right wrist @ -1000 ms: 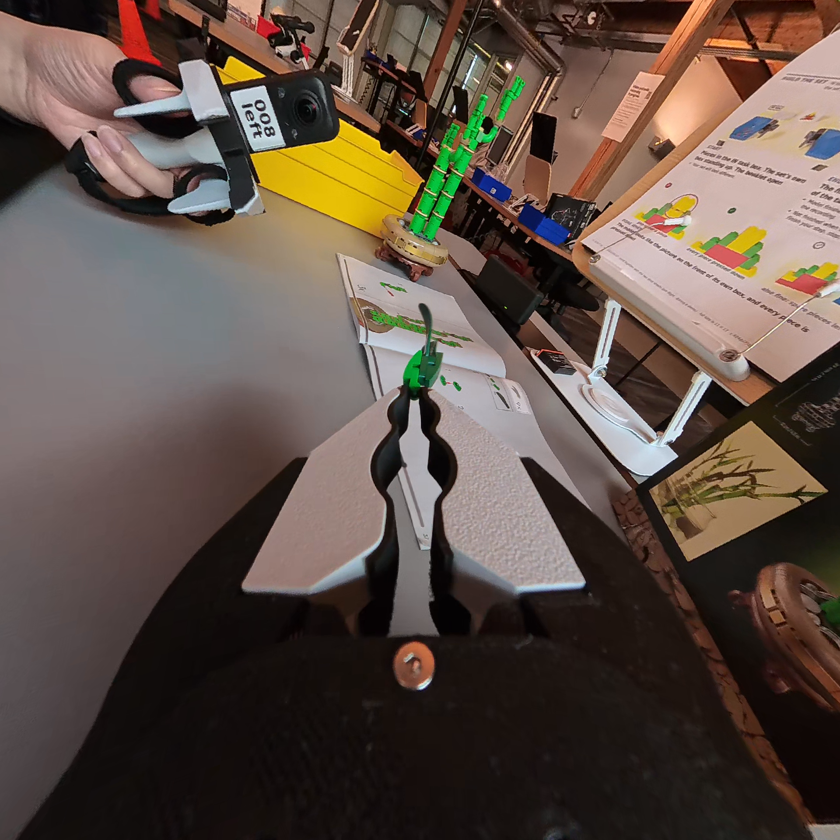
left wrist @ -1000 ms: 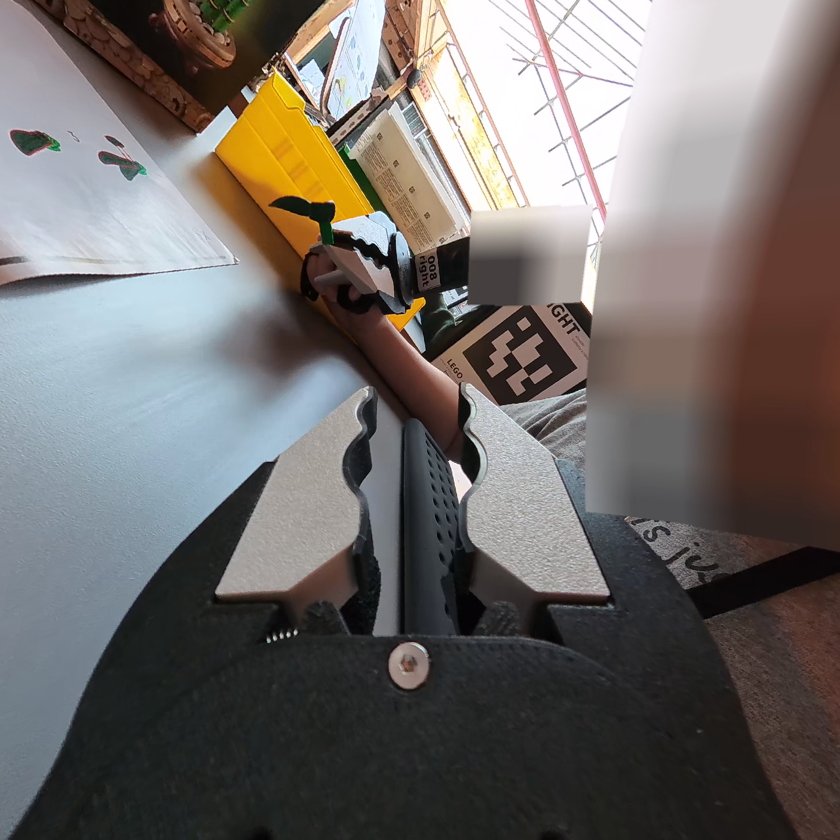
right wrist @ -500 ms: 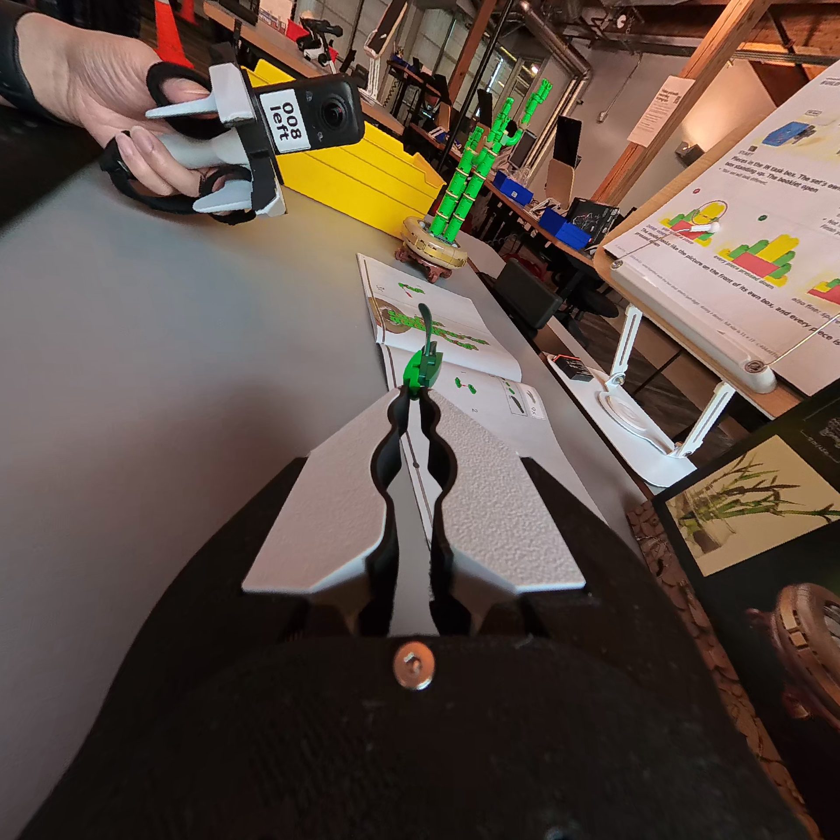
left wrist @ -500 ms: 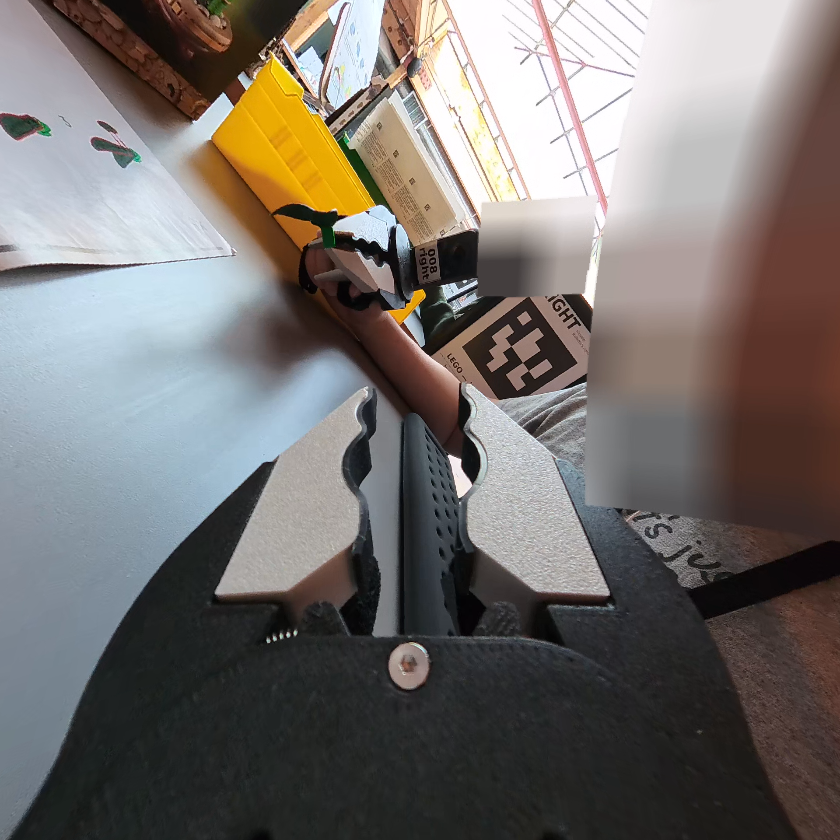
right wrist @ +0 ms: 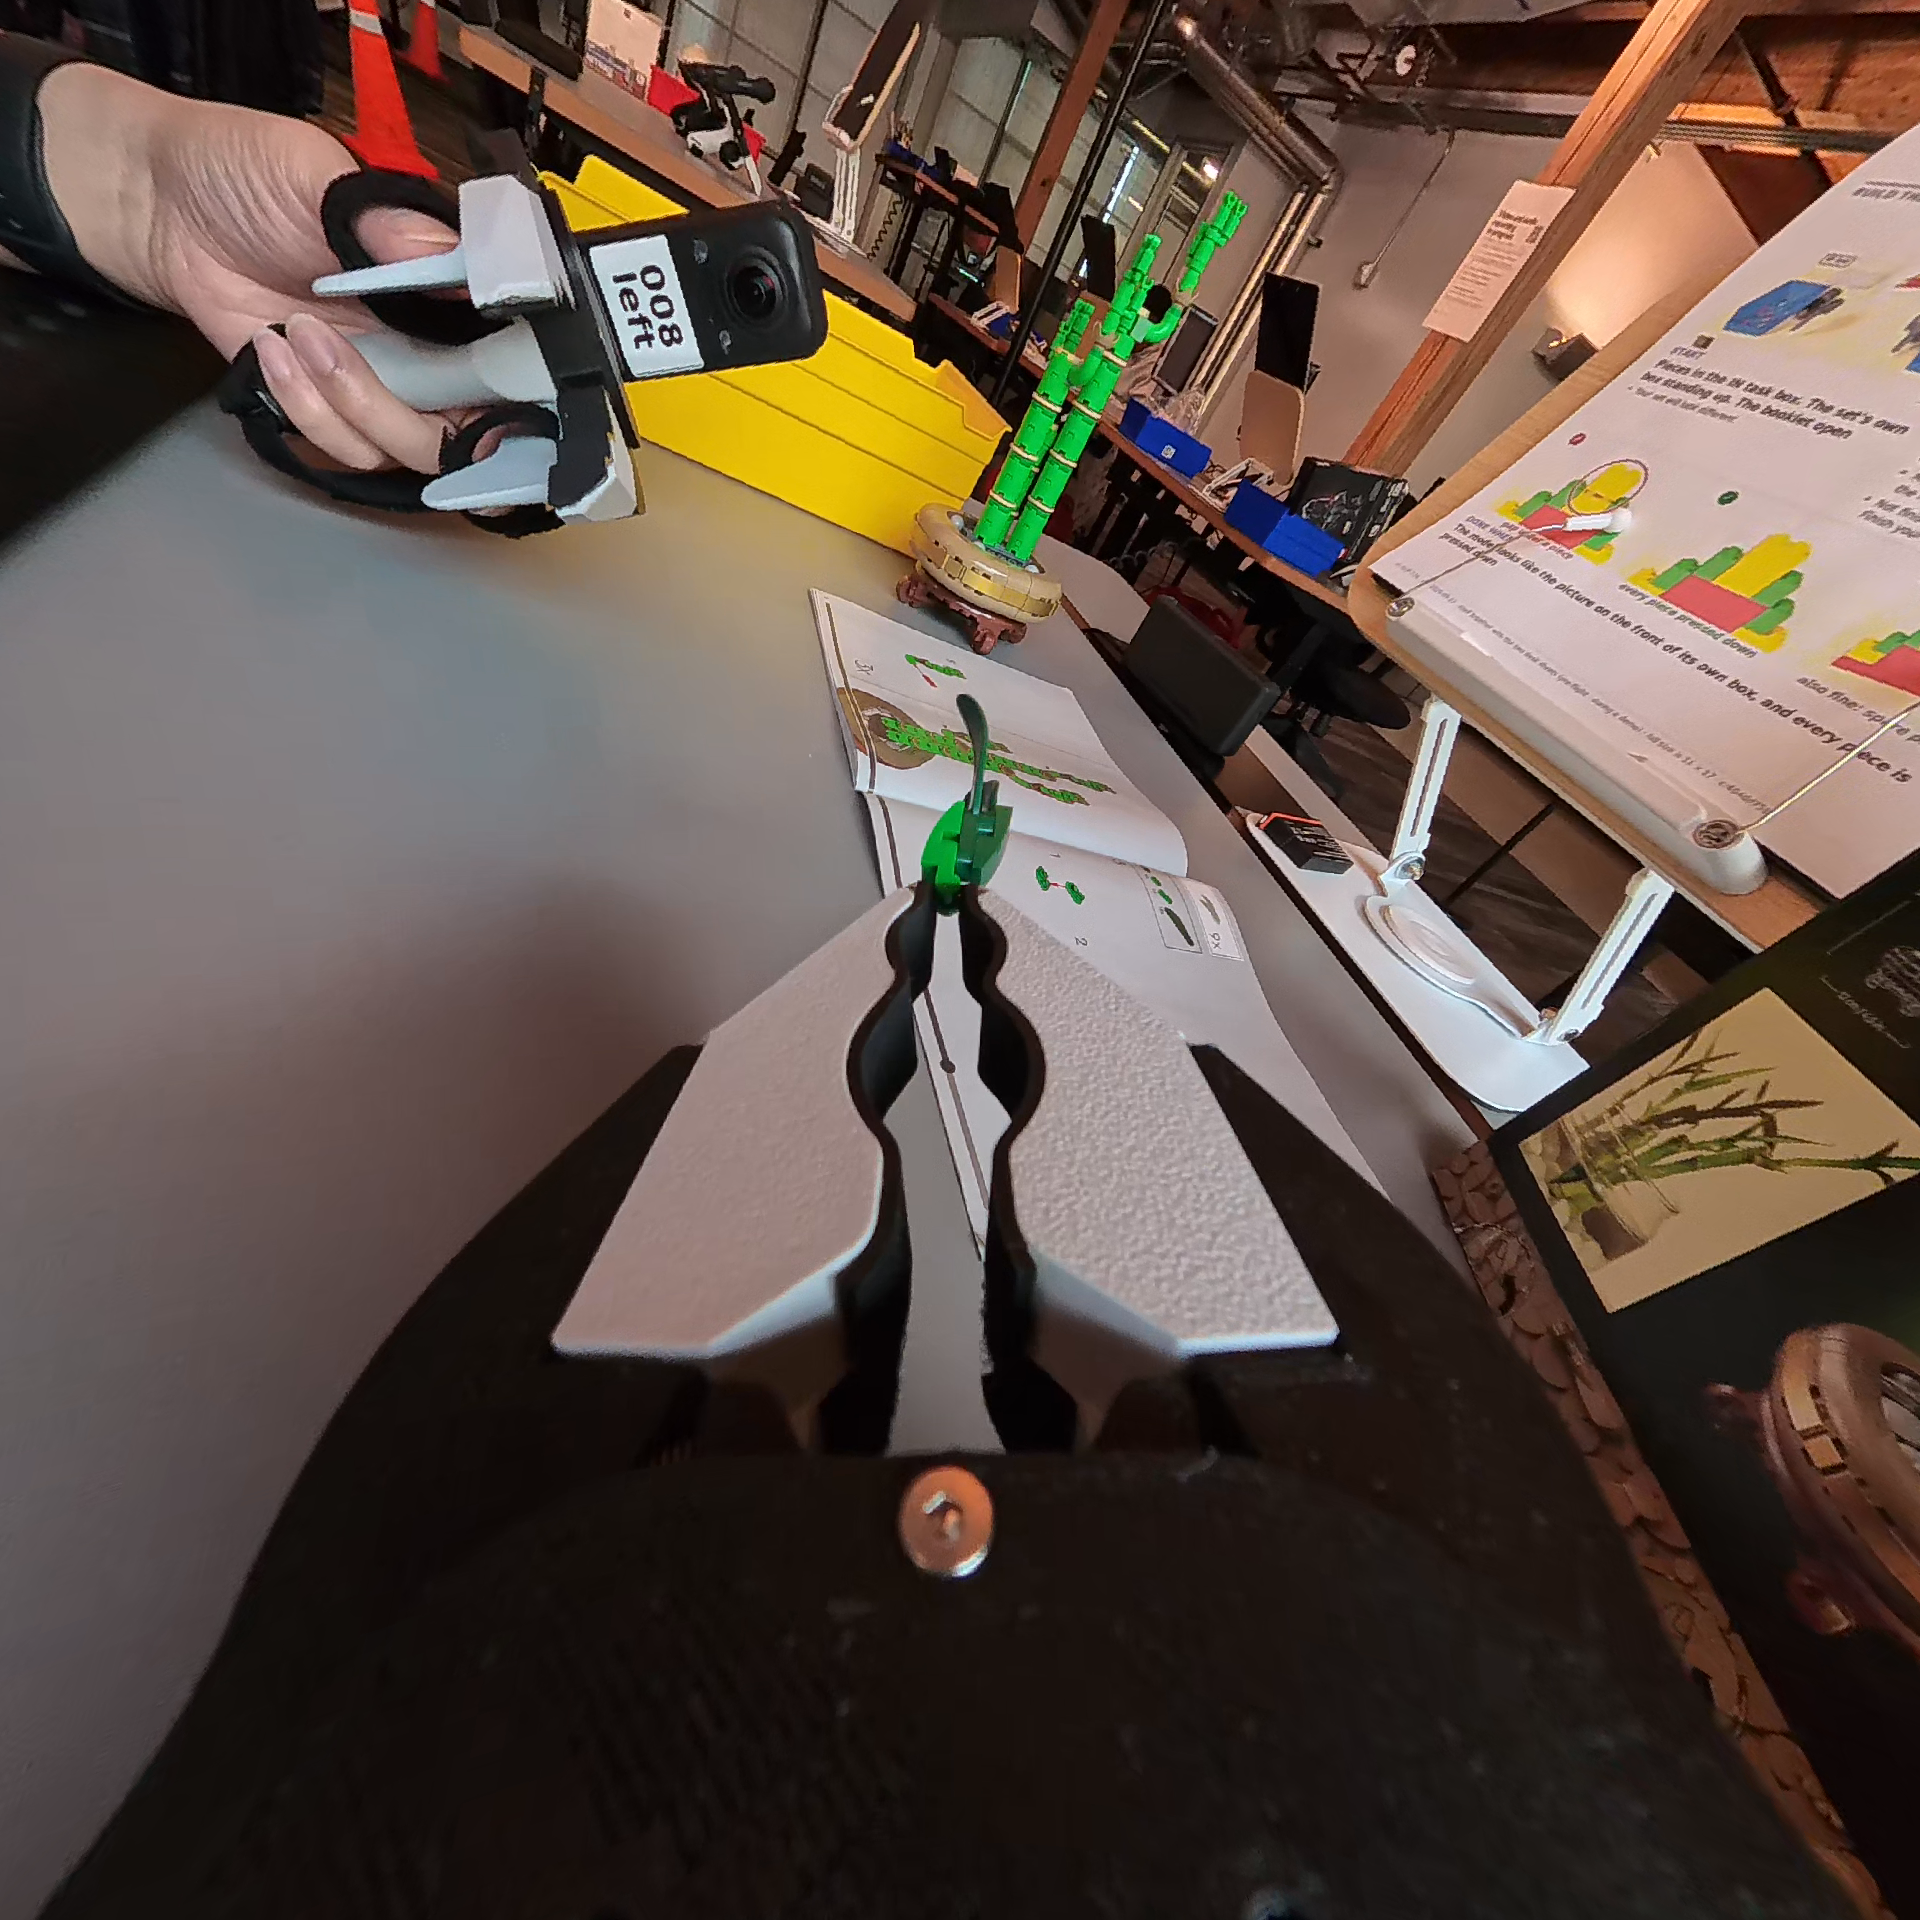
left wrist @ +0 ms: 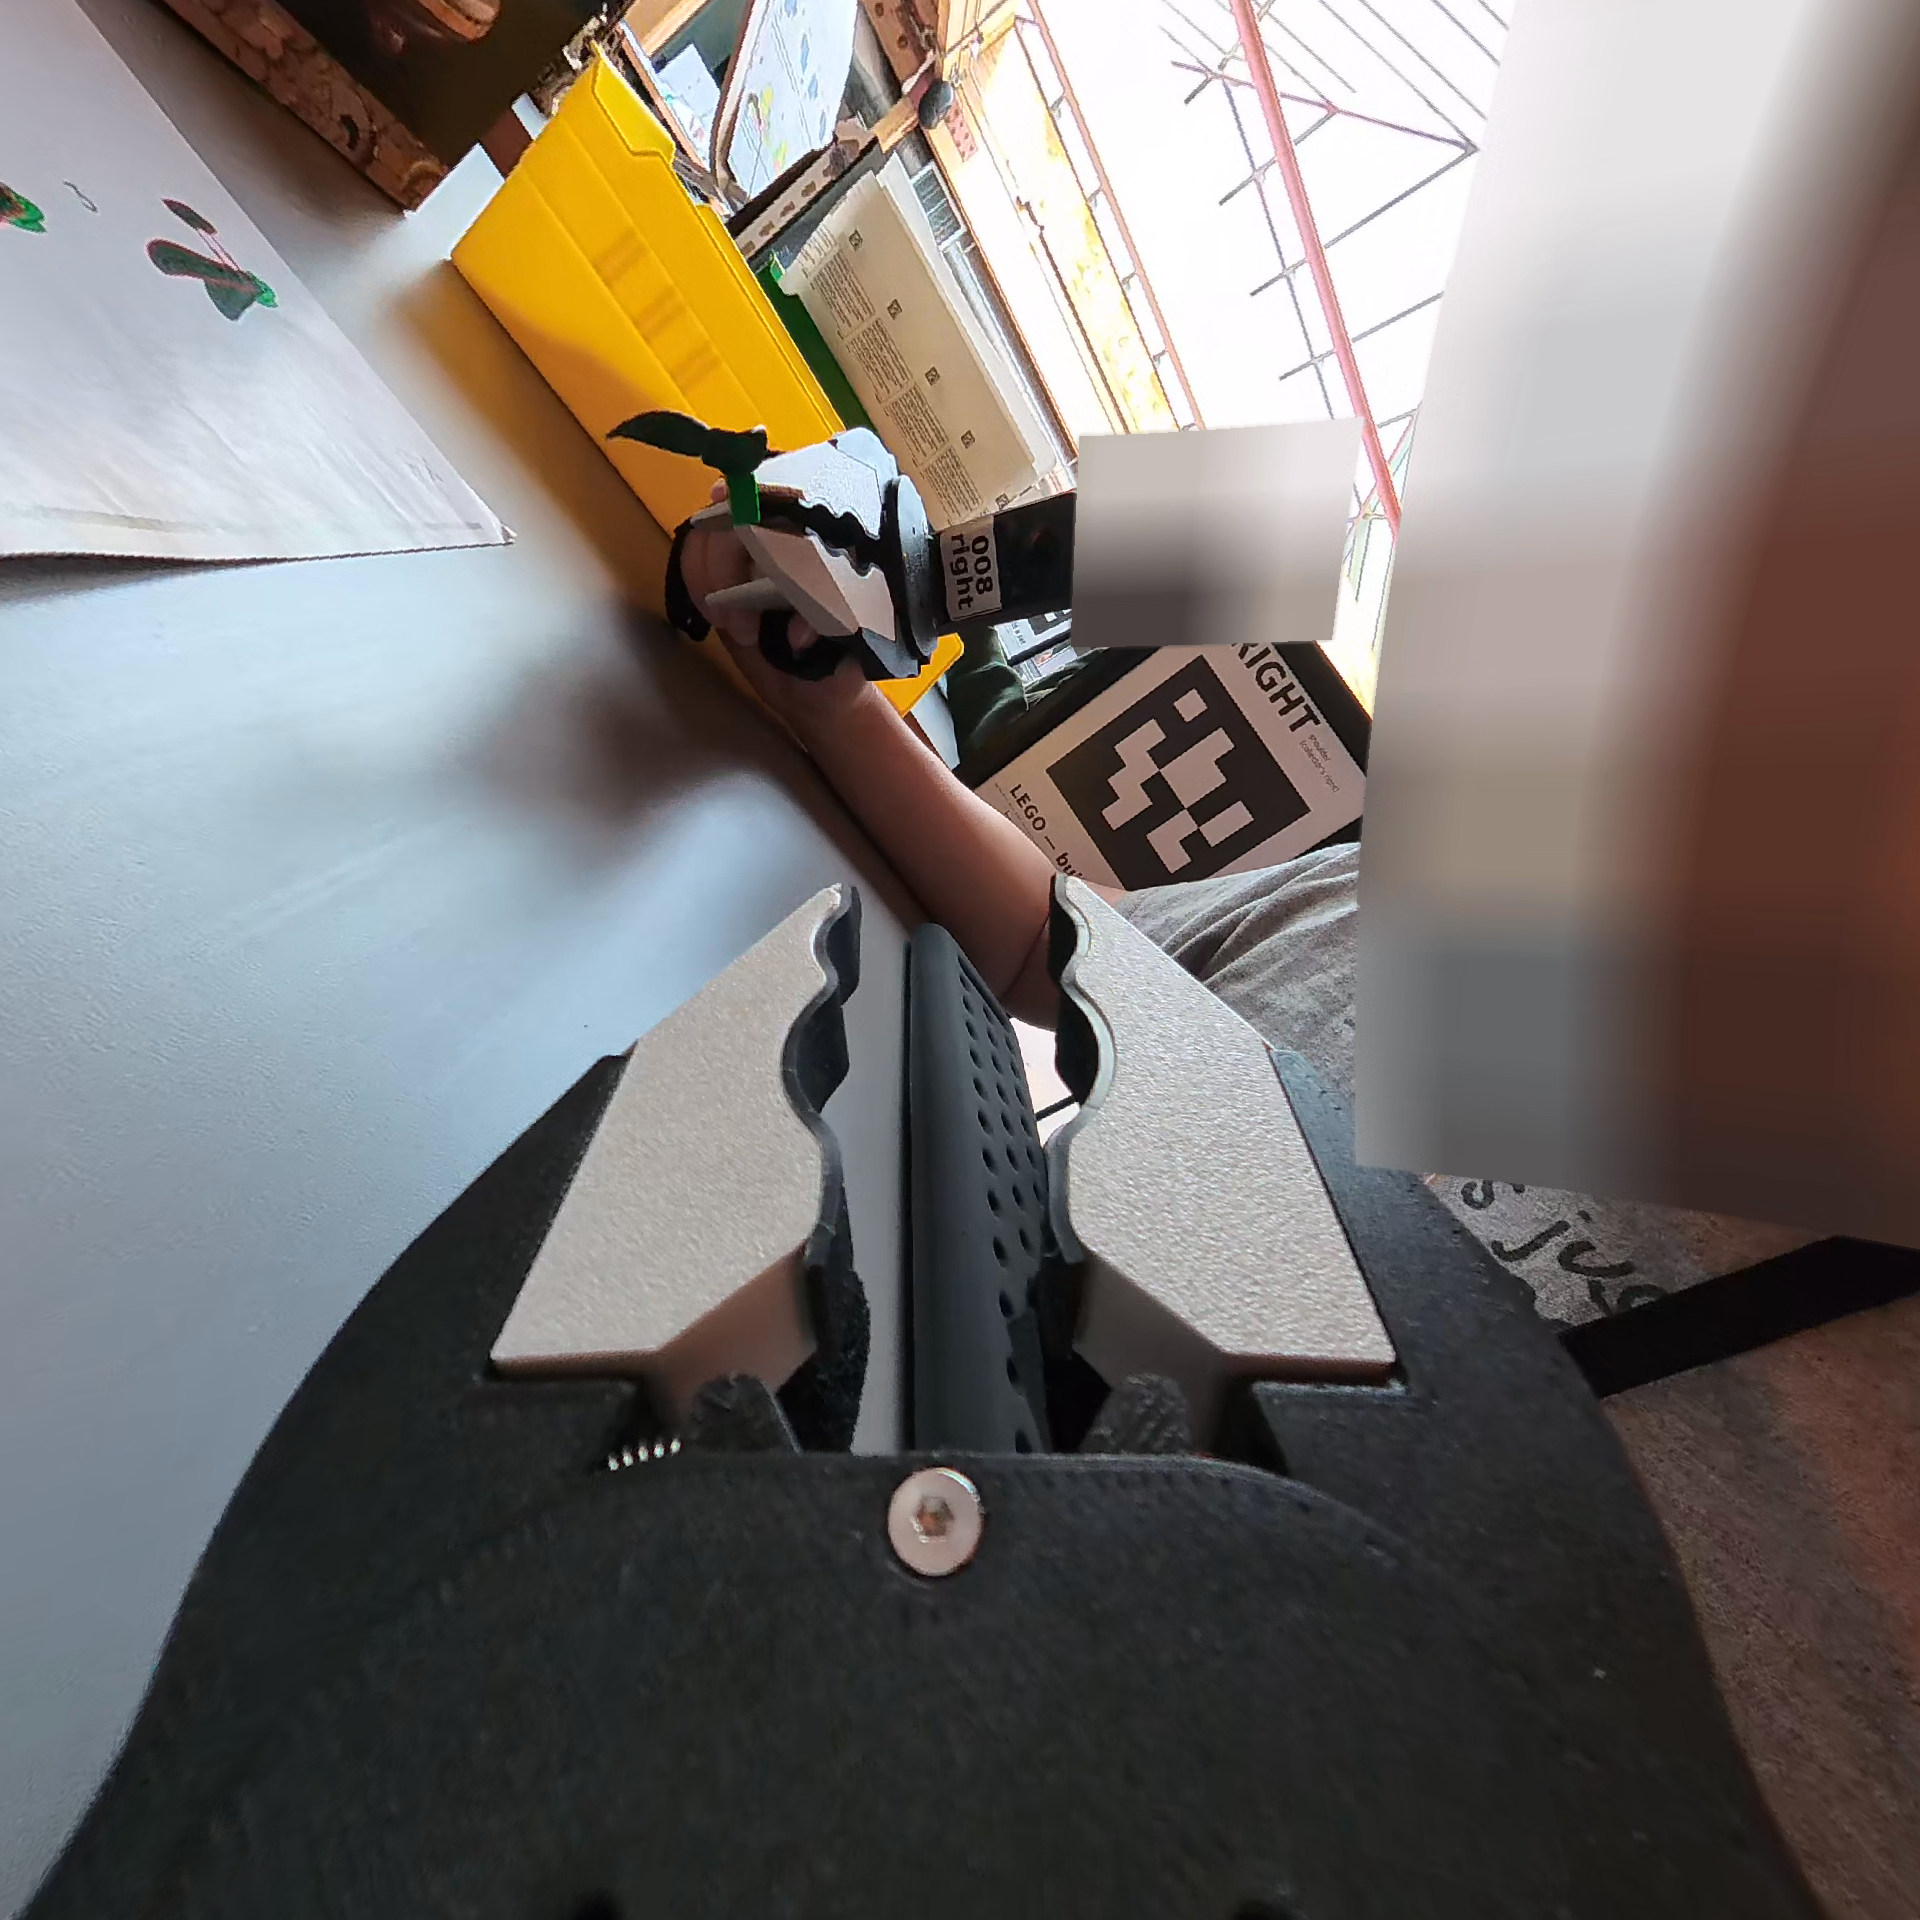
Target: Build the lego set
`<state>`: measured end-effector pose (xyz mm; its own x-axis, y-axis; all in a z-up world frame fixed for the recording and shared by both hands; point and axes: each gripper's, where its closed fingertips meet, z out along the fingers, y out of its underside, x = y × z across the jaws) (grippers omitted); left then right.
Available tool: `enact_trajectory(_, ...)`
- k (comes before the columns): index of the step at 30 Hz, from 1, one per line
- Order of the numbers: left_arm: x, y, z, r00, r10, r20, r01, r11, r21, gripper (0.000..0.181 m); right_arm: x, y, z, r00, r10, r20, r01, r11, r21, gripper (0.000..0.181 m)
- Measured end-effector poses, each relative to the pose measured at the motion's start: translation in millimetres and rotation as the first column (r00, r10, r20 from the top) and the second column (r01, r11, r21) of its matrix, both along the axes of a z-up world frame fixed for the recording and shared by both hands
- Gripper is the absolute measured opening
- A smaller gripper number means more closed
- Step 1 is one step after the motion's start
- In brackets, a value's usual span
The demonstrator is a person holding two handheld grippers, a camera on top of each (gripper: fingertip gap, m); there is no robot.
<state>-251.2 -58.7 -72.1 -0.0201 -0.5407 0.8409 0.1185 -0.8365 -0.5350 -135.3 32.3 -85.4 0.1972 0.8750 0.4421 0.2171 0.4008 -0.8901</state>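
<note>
The left gripper (right wrist: 597, 457), held in a hand (right wrist: 197, 260) at the far left above the grey bench (right wrist: 364, 831), has its jaws released and empty; a white label sits beside its camera. Behind it stands a yellow bin (right wrist: 821, 416). Ahead of the right gripper (right wrist: 948, 902), whose jaws are clenched on a small green leaf piece (right wrist: 966, 831), an open instruction booklet (right wrist: 997, 769) lies flat. Beyond the booklet rises the green bamboo model (right wrist: 1070, 436) in its tan pot, well apart from the jaws. Right of the jaws, a printed instruction sheet (right wrist: 1683, 499) leans on a white stand (right wrist: 1455, 935); nearer, the set's box (right wrist: 1714, 1195) shows a bamboo picture.
</note>
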Motion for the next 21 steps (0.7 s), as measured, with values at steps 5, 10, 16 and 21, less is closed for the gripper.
enact_trajectory(5, 0, 0, -1, 1.000, -0.003, -0.002, 0.003, 1.000, -0.003, 0.034, 0, 0, -1, 1.000, -0.001, 0.006, 0.001, 1.000, 0.006, 0.003)
enact_trajectory(10, 1, -1, -1, 1.000, -0.006, -0.006, 0.006, 1.000, 0.000, 0.034, -2, -1, -3, 1.000, 0.000, 0.020, -0.001, 1.000, 0.018, 0.003)
enact_trajectory(16, 1, -2, -1, 1.000, -0.007, -0.010, 0.007, 1.000, 0.001, 0.034, -5, -5, -9, 0.998, 0.003, 0.066, -0.007, 0.998, 0.056, 0.003)
enact_trajectory(21, 2, -2, -4, 1.000, -0.014, -0.020, 0.014, 1.000, -0.001, 0.034, -5, -6, -11, 0.997, 0.001, 0.077, -0.006, 0.998, 0.062, 0.002)
